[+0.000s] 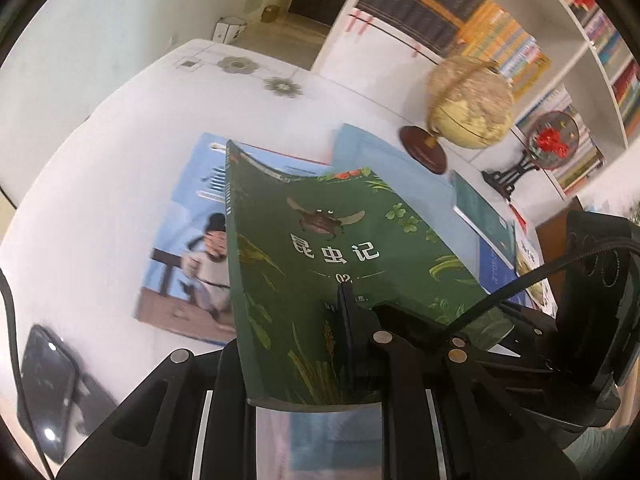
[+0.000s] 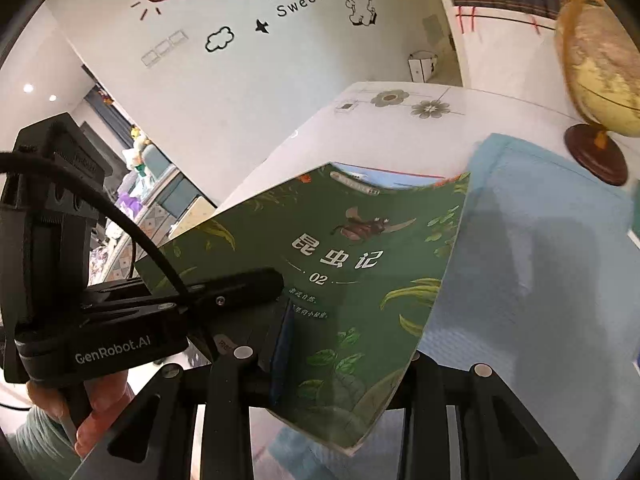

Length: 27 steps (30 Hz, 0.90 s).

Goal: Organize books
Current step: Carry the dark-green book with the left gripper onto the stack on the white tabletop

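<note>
One phone (image 1: 46,388), left wrist view only

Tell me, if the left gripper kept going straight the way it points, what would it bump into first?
Probably the blue picture book lying flat on the white table. The left gripper tilts down toward it, jaws shut on the green insect book, so that book's far edge would likely land first. Depth is hard to judge here.
</note>
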Each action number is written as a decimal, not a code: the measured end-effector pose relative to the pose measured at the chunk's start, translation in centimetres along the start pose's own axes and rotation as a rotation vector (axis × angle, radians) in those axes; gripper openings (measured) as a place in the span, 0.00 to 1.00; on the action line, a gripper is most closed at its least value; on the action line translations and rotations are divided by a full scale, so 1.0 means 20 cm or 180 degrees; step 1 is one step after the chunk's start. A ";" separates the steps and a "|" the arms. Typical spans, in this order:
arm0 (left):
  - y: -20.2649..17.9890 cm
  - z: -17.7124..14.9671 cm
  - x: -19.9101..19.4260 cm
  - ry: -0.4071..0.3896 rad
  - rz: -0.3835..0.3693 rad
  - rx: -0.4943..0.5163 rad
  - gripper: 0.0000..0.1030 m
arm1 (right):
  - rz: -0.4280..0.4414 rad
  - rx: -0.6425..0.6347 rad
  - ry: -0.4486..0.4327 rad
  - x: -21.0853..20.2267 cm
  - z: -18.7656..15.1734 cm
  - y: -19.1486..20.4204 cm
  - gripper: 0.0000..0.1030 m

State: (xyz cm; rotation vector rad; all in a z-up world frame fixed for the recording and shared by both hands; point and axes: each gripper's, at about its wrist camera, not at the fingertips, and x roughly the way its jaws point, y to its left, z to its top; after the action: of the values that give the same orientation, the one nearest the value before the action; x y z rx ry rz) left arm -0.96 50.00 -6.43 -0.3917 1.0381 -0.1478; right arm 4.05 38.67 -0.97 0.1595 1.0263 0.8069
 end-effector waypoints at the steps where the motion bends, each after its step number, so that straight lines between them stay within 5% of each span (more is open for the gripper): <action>1: 0.04 0.02 0.01 0.0008 -0.0016 -0.0018 0.16 | -0.0023 0.0019 0.0015 0.04 0.02 0.01 0.31; 11: 0.22 0.13 0.09 0.0079 -0.0143 -0.0114 0.22 | -0.0087 0.0278 0.0020 0.17 0.11 0.02 0.31; 16: 0.31 0.15 0.13 0.0175 -0.0086 -0.0250 0.36 | -0.0072 0.0396 0.0064 0.21 0.12 0.02 0.31; 27: 0.47 0.09 0.17 0.0313 -0.0061 -0.0649 0.37 | -0.0074 0.0463 0.0243 0.31 0.07 0.05 0.31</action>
State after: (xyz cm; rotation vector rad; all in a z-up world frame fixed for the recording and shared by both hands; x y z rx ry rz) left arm 1.75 58.10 -12.09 -0.5841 1.1507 -0.0790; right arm 6.25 43.84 -4.10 0.2421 1.1576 0.7217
